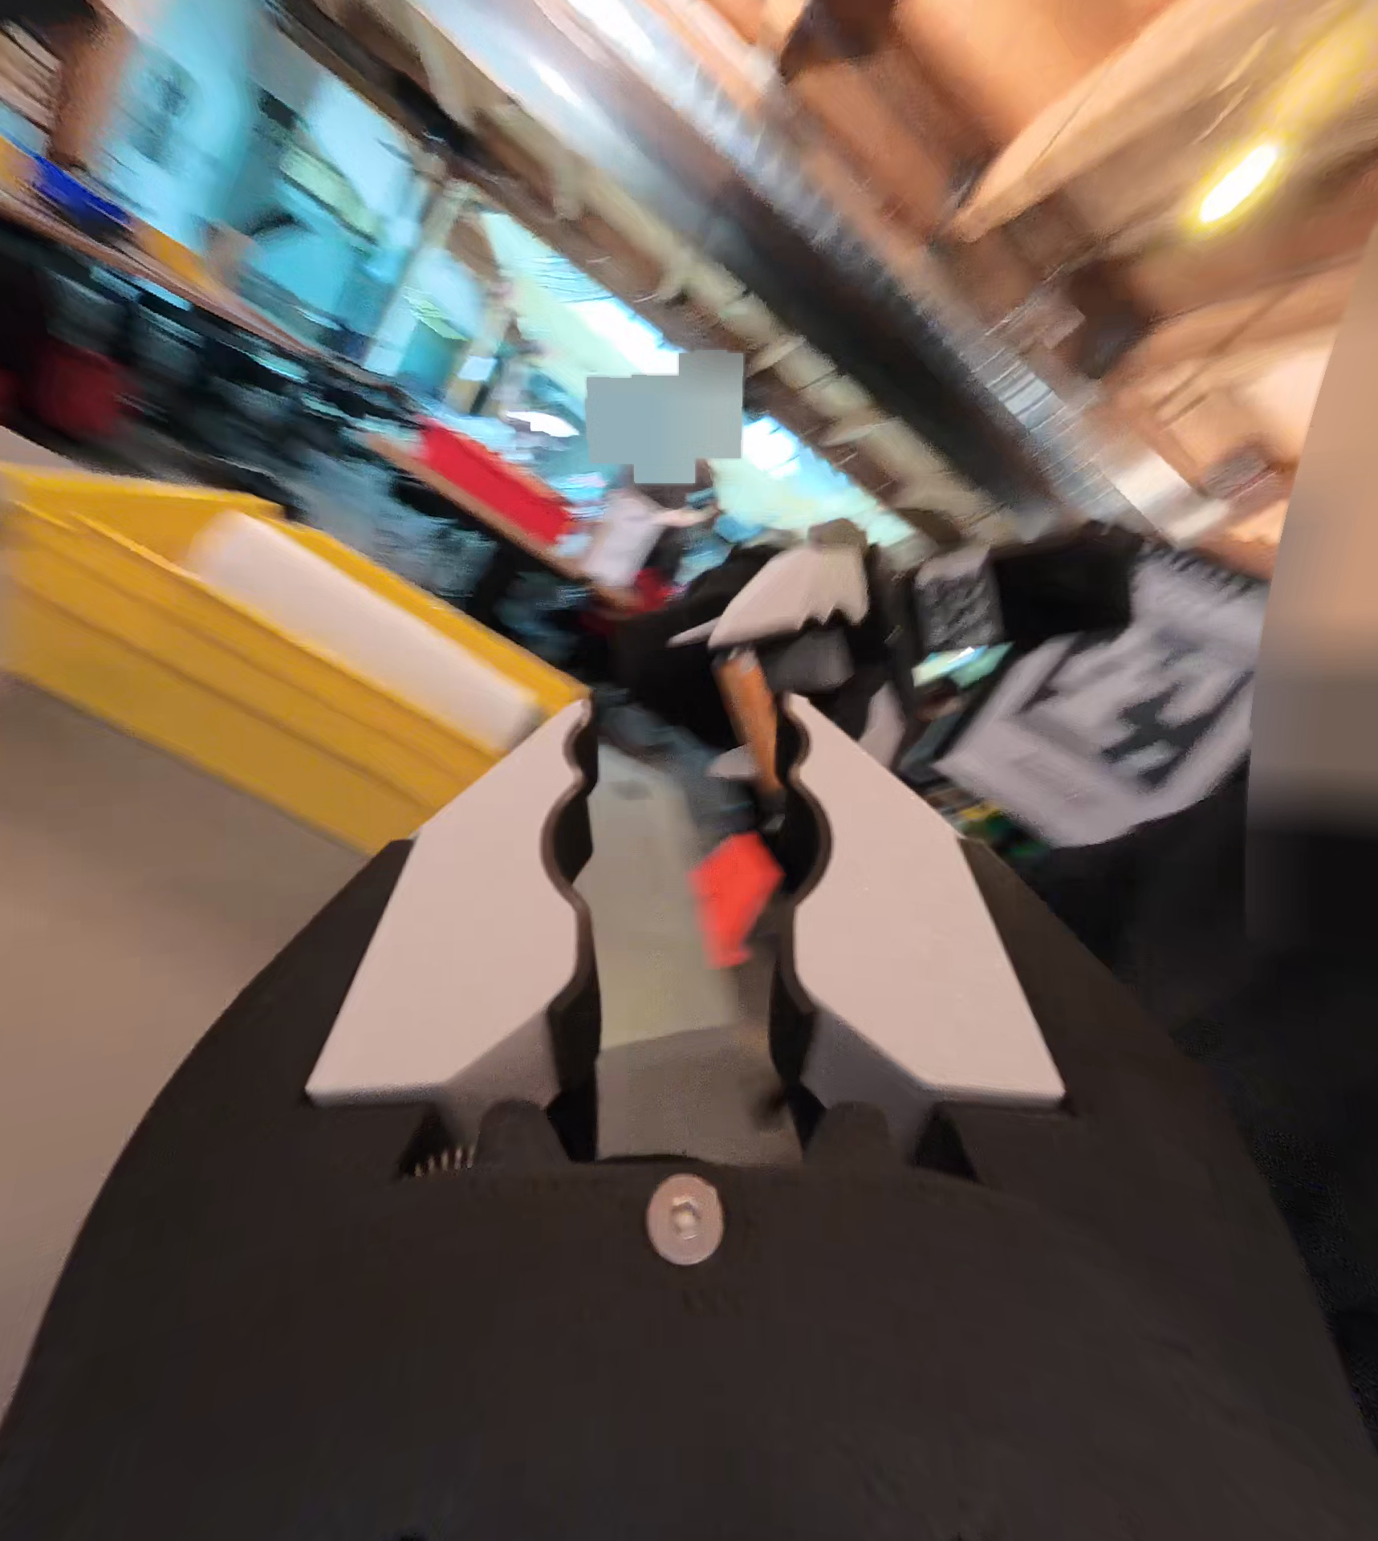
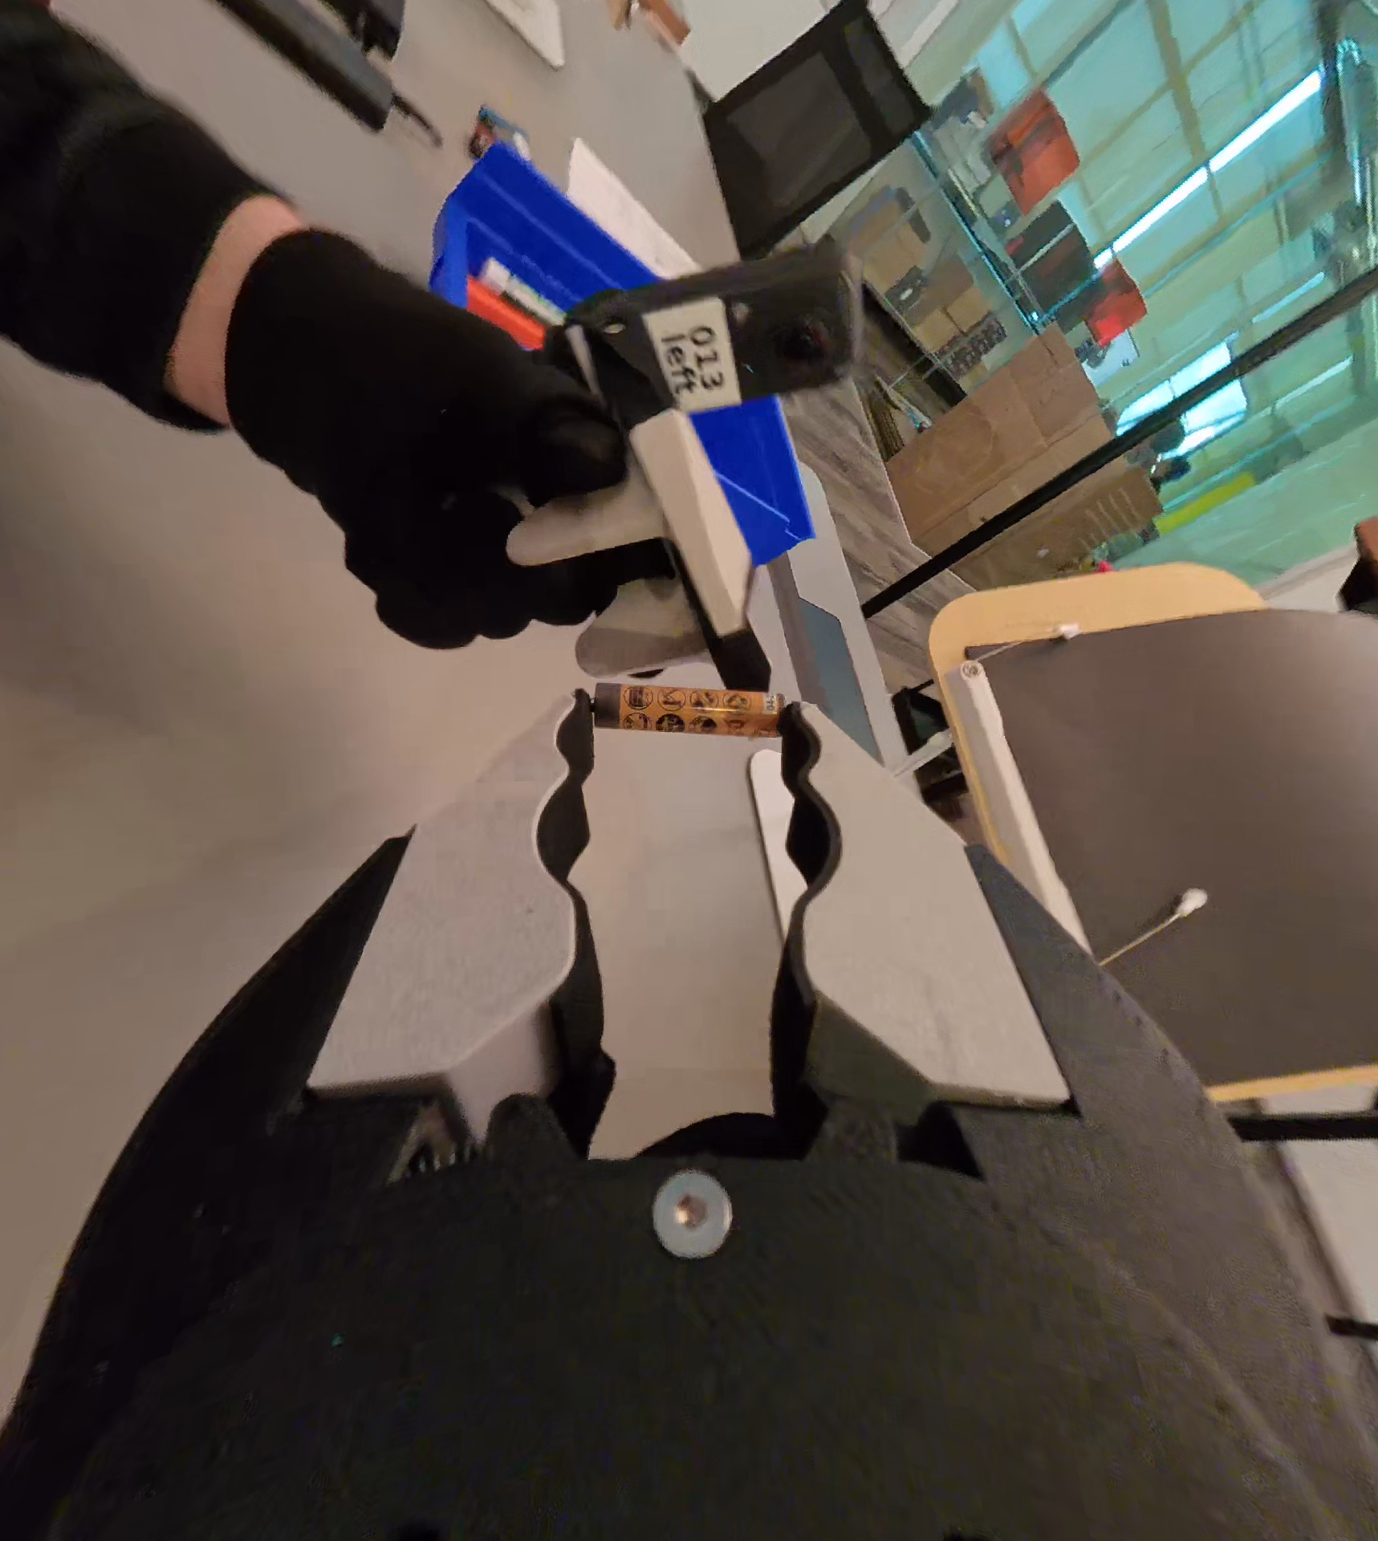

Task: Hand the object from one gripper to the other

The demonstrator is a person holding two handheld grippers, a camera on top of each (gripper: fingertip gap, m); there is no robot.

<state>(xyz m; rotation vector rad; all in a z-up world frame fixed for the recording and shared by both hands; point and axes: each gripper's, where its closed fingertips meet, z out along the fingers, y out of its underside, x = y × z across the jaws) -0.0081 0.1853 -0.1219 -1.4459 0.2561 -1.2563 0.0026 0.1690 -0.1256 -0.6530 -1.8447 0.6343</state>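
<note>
Grey table below; your right gripper pinches battery endwise at tips. Left gripper parted, empty, just beyond. Transfer not yet made.

A battery lies crosswise between the tips of the right tongs, one end at each tip. Just beyond it, slightly left, is the left tongs, gripped by a hand coming in from the left. Behind that sits a bin on the worktop. A chair stands to the right, off the worktop's edge.
</note>
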